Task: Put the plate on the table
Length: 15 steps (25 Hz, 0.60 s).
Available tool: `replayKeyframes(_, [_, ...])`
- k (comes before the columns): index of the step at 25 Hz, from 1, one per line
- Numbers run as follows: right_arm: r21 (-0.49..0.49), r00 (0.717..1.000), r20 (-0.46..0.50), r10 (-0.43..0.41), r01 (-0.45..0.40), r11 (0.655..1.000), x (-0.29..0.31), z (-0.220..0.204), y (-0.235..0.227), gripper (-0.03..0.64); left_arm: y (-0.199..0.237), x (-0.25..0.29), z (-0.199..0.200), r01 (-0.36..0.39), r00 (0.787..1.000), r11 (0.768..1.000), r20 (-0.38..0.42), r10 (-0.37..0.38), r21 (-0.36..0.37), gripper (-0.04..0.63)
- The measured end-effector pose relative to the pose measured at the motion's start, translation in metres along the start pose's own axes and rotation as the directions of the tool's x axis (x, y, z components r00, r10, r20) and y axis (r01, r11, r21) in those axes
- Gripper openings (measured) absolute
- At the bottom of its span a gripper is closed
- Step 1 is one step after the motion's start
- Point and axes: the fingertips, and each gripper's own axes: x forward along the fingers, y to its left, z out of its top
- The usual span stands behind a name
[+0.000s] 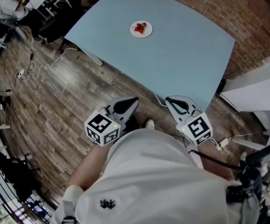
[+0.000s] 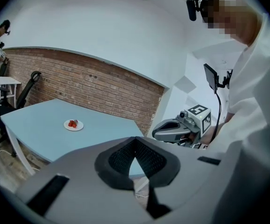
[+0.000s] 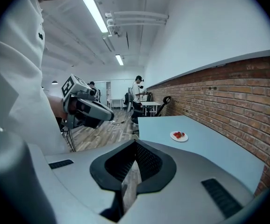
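The plate (image 1: 141, 29), carrying red fruit, stood on the desk (image 1: 186, 59) at upper centre, well apart from the left tongs (image 1: 125, 105) and right tongs (image 1: 179, 105), both pressed together and empty; placement judged complete, so neither should disturb it.

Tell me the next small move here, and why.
Probably just lower both grippers and stop: the plate already rests on the table, far from the left gripper and the right gripper, both shut and empty near the person's body.
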Motion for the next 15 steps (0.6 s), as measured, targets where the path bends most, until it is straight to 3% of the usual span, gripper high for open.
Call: replayKeyframes(15, [-0.030, 0.999, -0.013, 0.032, -0.032, 0.999, 0.012, 0.006, 0.025, 0.009, 0.004, -0.018, -0.014, -0.023, 1.000, 1.000, 0.007, 0.023, -0.016, 0.002])
